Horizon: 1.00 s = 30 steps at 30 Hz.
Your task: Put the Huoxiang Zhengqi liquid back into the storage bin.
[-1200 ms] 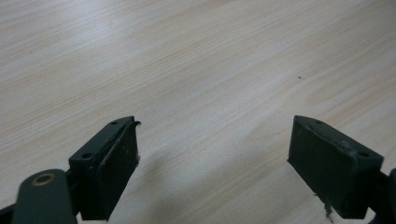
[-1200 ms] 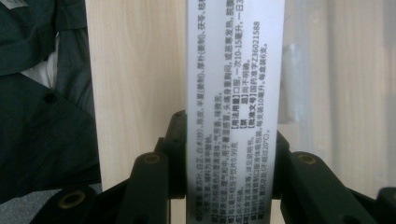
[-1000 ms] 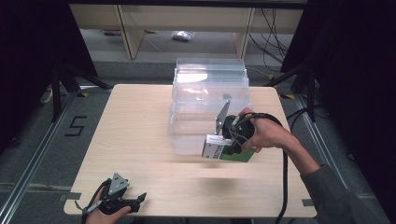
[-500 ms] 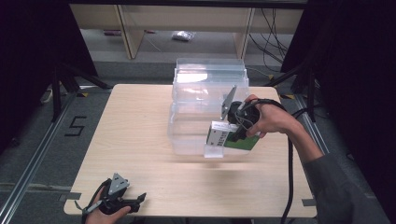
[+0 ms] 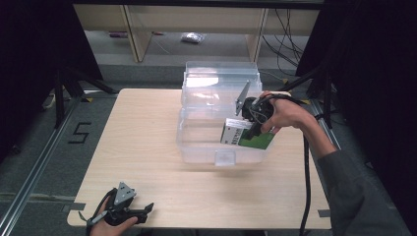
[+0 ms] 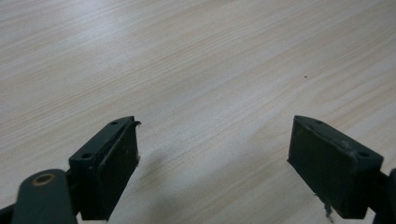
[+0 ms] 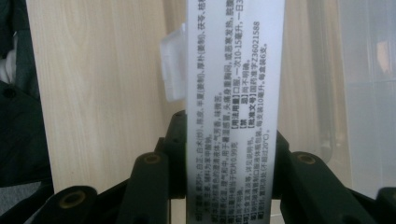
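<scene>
Right tongs grip the green-and-white box over the clear bin, seemingly just inside its right end. Lower it flat before letting go, clear of the wall. Left tongs rest open on the table.

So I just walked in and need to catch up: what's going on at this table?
A person works with a gripper in each hand. The right gripper is shut on a green and white box with printed text, holding it inside the clear plastic bin, whose lid stands open at the back. The left gripper rests near the wooden table's front edge, jaws open with nothing between them.
</scene>
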Tool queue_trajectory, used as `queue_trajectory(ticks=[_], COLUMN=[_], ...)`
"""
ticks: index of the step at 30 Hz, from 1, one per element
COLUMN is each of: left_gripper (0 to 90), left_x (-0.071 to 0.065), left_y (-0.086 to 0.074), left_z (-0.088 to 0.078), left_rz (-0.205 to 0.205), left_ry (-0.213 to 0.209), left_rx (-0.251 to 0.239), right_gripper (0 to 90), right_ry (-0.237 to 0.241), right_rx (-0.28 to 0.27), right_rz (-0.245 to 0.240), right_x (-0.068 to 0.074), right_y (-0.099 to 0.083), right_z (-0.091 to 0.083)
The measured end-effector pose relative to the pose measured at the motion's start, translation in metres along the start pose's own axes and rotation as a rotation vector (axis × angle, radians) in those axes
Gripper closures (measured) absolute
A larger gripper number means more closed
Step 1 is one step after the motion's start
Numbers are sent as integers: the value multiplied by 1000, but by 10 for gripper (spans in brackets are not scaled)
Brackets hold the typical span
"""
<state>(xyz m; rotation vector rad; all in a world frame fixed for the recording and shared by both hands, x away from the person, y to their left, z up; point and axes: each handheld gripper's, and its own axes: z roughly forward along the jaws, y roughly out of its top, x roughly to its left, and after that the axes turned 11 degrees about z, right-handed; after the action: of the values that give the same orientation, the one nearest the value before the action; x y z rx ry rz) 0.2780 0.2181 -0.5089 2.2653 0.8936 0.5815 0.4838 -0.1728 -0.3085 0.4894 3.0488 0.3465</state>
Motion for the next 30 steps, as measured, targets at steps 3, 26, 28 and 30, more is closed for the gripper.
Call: queue_trajectory(ticks=[3,26,28,30], left_gripper=[154,154,154,154], left_x=[1,0,0,2], left_y=[0,-1,-1,-1], left_z=[0,2,2,1], left_rz=[-10,-34,-38,-18], left_ry=[1,18,13,8], left_rx=[-5,-14,-9,0], right_gripper=[648,648,648,648], right_ry=[-3,-12,-3,-27], right_rx=[7,45,55,71], right_rz=[6,27,16,-1], right_x=[-7,-44,-45,-47], right_y=[1,0,1,0], right_z=[4,39,42,45])
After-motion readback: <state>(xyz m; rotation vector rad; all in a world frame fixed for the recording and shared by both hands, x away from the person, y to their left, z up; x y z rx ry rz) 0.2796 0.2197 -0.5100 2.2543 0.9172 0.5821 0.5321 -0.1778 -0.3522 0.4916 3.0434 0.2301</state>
